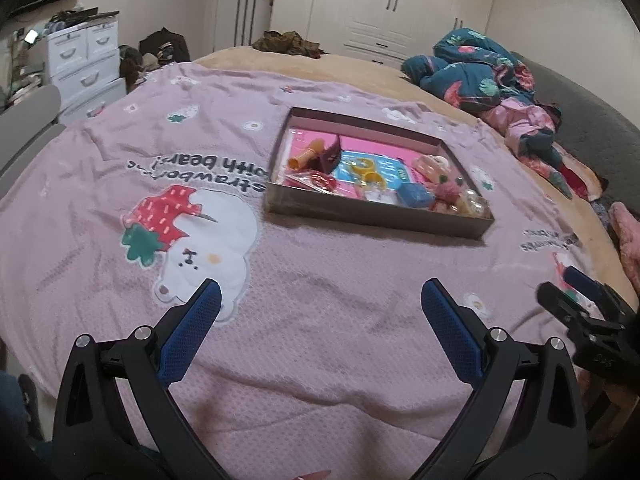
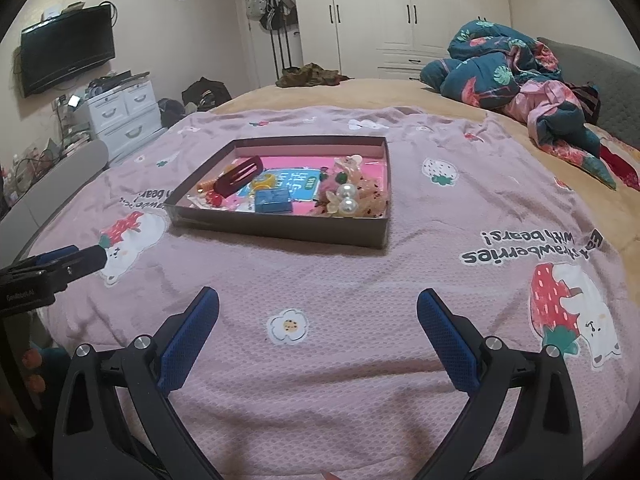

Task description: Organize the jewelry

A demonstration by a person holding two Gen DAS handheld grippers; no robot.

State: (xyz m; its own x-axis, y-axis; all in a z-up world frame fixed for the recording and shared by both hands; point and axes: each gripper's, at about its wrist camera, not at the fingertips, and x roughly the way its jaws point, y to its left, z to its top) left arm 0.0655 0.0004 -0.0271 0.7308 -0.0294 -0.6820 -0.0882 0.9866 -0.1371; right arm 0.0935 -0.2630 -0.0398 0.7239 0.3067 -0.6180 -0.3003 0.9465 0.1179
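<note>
While both jaws gape wide and empty, the left gripper [image 1: 320, 292] and right gripper [image 2: 318, 300] hover above the blanket's [image 2: 340, 280] near edge, short of the jewelry tray [image 2: 280, 228].

Jewelry [image 2: 344, 196] in tray [image 2: 280, 230], tray on blanket [image 2: 320, 288]

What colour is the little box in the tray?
Blue. The little box lies in the tray among the jewelry; the right wrist view shows it best.
</note>
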